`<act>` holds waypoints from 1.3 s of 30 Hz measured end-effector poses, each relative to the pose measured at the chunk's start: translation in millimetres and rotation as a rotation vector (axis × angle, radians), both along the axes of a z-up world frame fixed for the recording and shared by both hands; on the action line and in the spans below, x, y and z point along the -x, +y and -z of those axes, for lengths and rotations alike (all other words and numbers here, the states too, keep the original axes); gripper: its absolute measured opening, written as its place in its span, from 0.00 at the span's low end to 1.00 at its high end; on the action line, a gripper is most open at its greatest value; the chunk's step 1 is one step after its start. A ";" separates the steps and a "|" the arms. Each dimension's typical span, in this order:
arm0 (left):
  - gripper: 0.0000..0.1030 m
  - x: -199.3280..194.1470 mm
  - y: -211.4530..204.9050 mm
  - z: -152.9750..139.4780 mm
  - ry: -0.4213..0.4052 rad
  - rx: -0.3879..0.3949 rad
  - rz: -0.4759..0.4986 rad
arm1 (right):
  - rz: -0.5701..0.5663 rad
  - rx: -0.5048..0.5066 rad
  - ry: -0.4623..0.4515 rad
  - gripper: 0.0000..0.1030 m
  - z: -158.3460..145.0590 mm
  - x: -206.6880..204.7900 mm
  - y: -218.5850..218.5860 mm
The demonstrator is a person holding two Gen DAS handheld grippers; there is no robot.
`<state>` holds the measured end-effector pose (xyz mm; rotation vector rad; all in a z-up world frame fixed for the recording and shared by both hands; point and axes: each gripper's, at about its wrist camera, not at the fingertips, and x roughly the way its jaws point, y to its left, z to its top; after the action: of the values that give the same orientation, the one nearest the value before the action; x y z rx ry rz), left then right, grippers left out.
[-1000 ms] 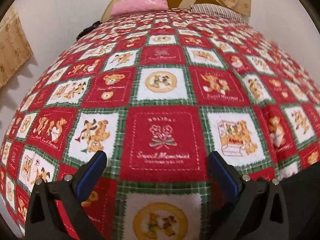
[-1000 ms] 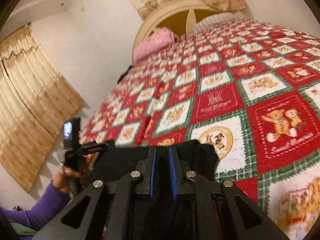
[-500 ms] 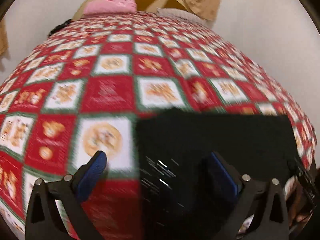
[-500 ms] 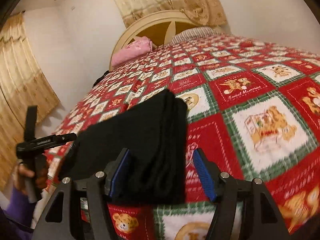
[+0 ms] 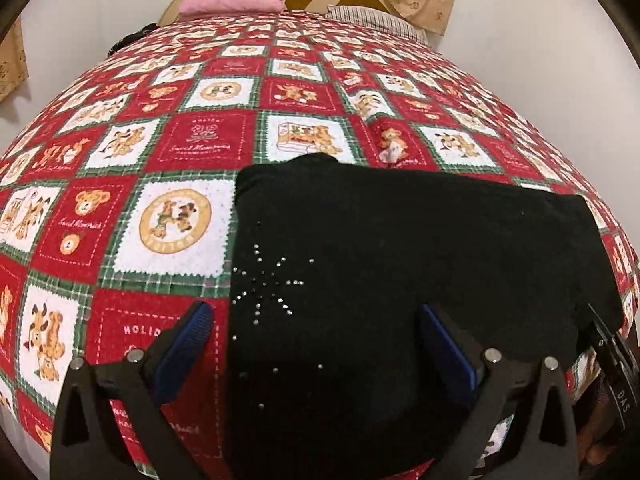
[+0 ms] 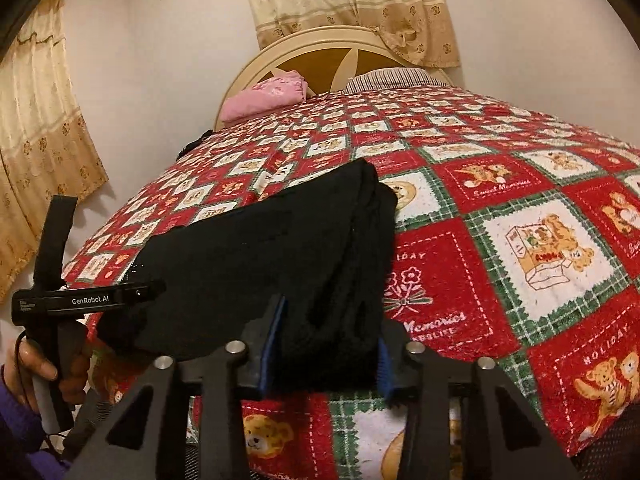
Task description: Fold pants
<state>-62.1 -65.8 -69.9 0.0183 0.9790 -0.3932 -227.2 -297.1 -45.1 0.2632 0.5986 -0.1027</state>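
Bedroom, curtains behind a round headboard (image 6: 340, 46); black pants (image 5: 400, 264) lie as a compact folded rectangle on the quilt (image 5: 208, 140) at the edge farthest from that headboard, so I judge folding done or nearly so. My left gripper (image 5: 316, 344) is spread over them, grasping nothing; my right gripper (image 6: 326, 344) stands part-open around the layered edge, contact unclear. Readable: "GenRobot.AI" on left gripper, "HOLIDAY", "Sweet Memories" on quilt.
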 end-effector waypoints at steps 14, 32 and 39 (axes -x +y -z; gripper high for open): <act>0.23 9.6 -2.6 -16.4 -0.044 0.076 0.043 | 0.015 0.109 -0.026 0.26 -21.6 2.1 24.4; 0.16 -12.8 45.6 -57.8 -0.143 0.147 -0.056 | -0.117 0.255 -0.176 0.26 -84.6 -26.4 92.3; 0.16 -44.9 107.7 -79.0 -0.203 0.130 -0.191 | -0.241 0.254 -0.214 0.26 -103.4 -76.9 133.8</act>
<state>-17.1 41.9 9.1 -0.1500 0.7459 -0.2727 -150.3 -163.3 58.4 -0.0458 0.3953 0.0814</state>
